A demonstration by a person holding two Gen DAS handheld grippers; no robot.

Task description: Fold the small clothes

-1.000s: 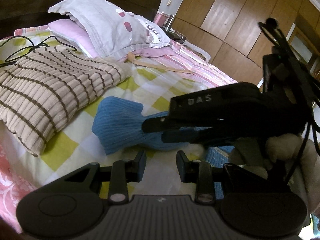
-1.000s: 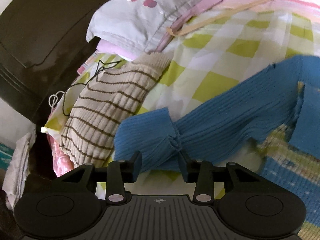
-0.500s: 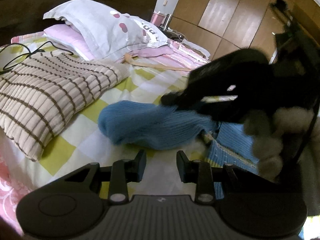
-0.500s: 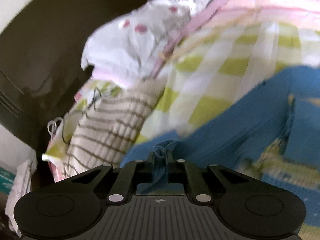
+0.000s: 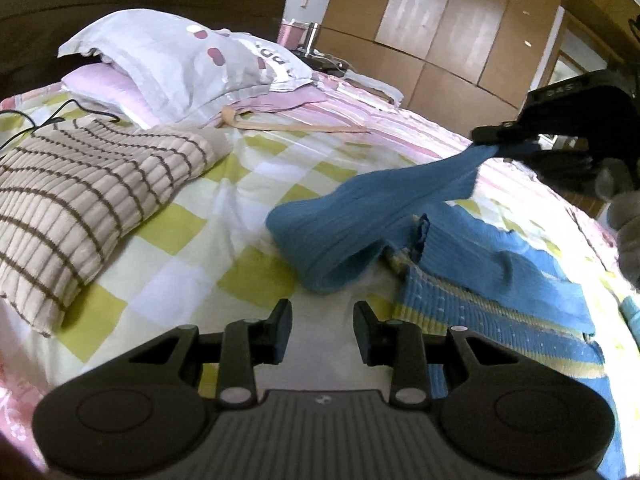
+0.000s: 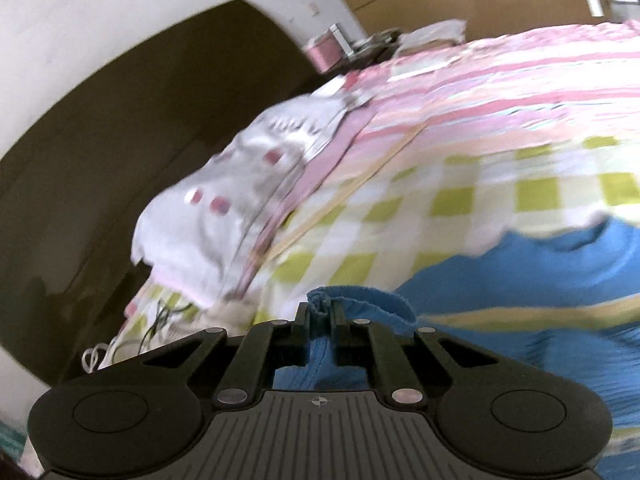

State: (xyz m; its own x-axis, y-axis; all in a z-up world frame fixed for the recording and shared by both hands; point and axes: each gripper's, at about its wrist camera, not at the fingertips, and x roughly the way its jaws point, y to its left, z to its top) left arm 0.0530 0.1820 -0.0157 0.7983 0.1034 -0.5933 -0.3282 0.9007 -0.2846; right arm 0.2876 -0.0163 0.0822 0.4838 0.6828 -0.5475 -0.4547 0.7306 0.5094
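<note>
Right claw (image 6: pixel 319 312) is clamped on the sleeve cuff of the blue ribbed knit sweater (image 5: pixel 500 280), holding that sleeve raised above the checked yellow-and-white bed cover (image 5: pixel 192 232). The sweater's body lies flat on the bed. Left claw (image 5: pixel 322 326) stands partly open, empty, just short of the sweater.

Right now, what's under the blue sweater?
Under the blue sweater is the yellow-checked bedsheet. The right gripper lifts one sleeve. Anything beneath the flat part is covered.
</note>
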